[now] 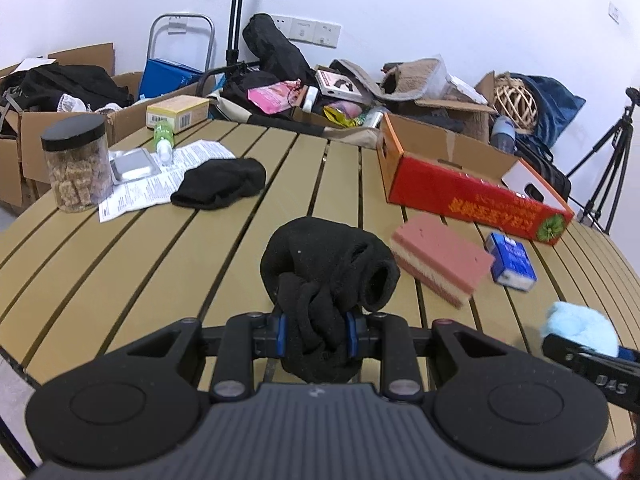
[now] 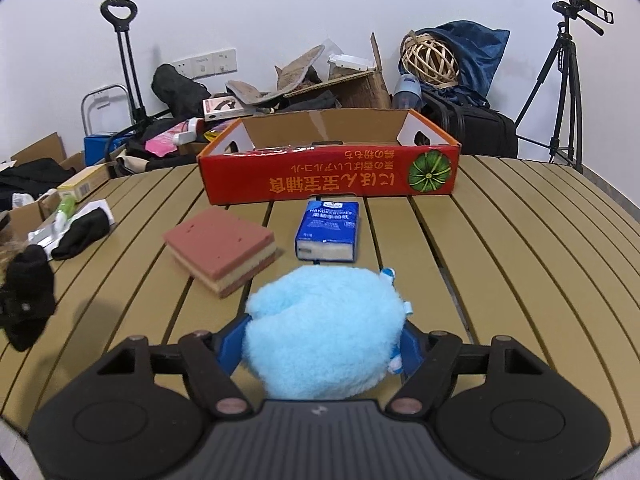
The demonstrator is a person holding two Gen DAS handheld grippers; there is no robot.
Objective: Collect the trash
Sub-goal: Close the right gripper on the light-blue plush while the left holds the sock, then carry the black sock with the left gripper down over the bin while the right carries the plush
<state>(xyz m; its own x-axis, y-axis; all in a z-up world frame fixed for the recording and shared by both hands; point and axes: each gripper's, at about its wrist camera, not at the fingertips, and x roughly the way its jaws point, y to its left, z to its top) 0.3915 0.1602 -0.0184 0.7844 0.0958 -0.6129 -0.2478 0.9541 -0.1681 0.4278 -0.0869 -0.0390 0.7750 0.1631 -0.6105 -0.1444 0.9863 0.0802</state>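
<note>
My left fingers (image 1: 316, 334) are pinched tight on a bunched black sock (image 1: 328, 276), most of it bulging out ahead of the pads and a fold hanging below them. My right fingers (image 2: 324, 344) are closed around a fluffy light-blue toy (image 2: 324, 332), squeezing its sides; it fills the gap and blocks much of that view. Both loads hang above the tabletop (image 1: 120, 264), short of the open red box (image 2: 332, 176) at the far side, which I take to be where the trash goes.

What could go wrong from here, as I judge it: the sock is soft and held only by a fold, so a quick swing could let it slide out or leave the loose end dragging over the pink sponge (image 1: 440, 264). The toy is plump and springy; if my right fingers ease even slightly it may pop forward and drop onto the blue tissue pack (image 2: 328, 232) instead of clearing the box wall. The near wall of the box stands up, so carrying either load too low would catch it on the rim and shove the box back. My two hands are close together, and crossing paths could knock one load loose.
</note>
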